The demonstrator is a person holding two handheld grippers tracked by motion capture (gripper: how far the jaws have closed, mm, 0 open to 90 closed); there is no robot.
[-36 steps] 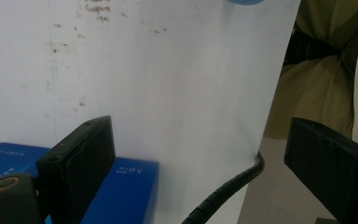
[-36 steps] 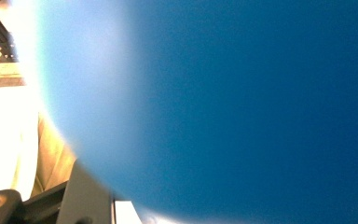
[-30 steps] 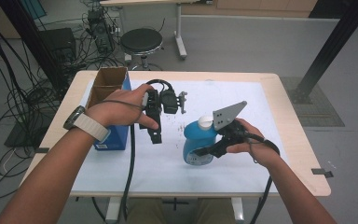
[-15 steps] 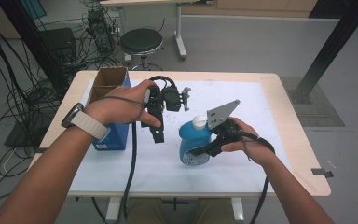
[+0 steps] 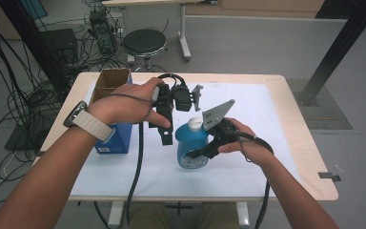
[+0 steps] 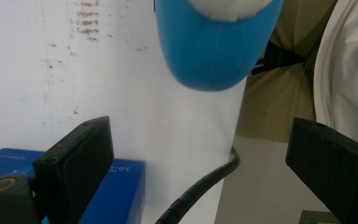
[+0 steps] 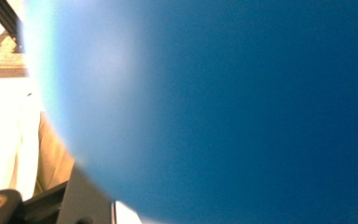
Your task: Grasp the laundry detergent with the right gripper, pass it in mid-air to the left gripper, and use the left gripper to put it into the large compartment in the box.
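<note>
A blue bottle (image 5: 189, 145) with a white cap (image 5: 196, 123) stands tilted over the white mat, and my right gripper (image 5: 201, 150) is shut on its body from the right. In the right gripper view the bottle (image 7: 214, 107) is blurred and very close. My left gripper (image 5: 162, 133) hangs just left of the bottle, pointing down toward the near edge. Its jaws stand wide apart with nothing between them. In the left gripper view (image 6: 200, 158) the bottle's rounded blue side (image 6: 214, 46) lies ahead of the open fingers (image 6: 74, 158).
A blue box (image 5: 116, 138) lies at the left under my left wrist, with an open cardboard box (image 5: 112, 81) behind it. The white mat (image 5: 267, 119) covers most of the wooden table (image 5: 305, 143). A stool (image 5: 144, 43) and cables stand beyond the far edge.
My right gripper has carried the blue bottle leftward, closer to the left gripper. The left hand has risen slightly.
</note>
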